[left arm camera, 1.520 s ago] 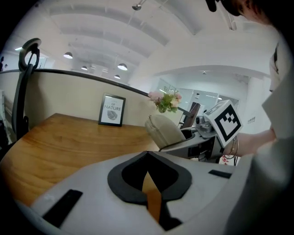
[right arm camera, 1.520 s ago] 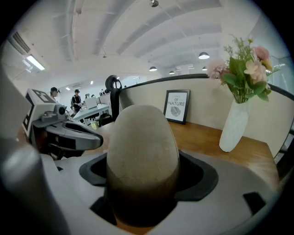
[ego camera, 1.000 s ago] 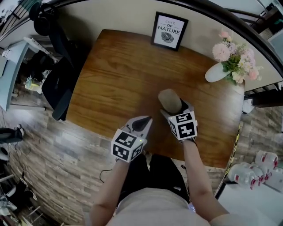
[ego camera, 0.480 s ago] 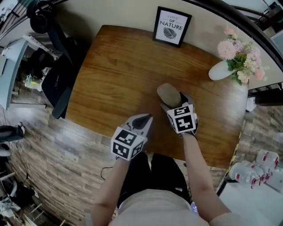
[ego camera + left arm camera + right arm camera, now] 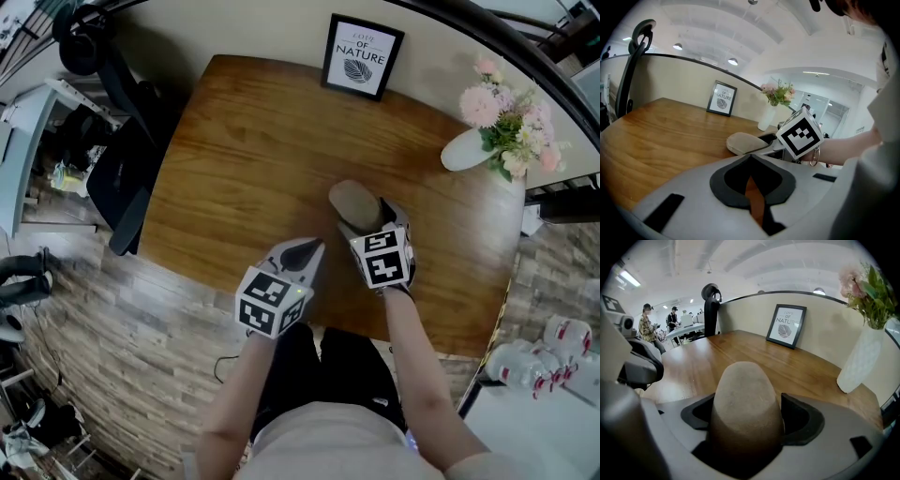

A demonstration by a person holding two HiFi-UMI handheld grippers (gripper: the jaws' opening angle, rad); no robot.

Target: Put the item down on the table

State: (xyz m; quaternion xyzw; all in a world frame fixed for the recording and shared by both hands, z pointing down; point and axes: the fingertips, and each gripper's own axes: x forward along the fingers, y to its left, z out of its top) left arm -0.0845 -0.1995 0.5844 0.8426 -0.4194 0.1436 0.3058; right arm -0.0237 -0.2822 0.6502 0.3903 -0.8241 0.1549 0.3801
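Tan rounded item (image 5: 354, 203) is clamped in the right gripper (image 5: 368, 223) over the middle of the counter (image 5: 234, 141). Its rear end is hidden between the jaws, and contact with the wood is unclear. The left gripper (image 5: 303, 253) is nearby, jaws together and empty. A framed print (image 5: 362, 56) and a flower vase (image 5: 467, 151) stand well apart at the back.

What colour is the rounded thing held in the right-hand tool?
Plain beige-tan, unpatterned; the right gripper view shows this rounded pad best.
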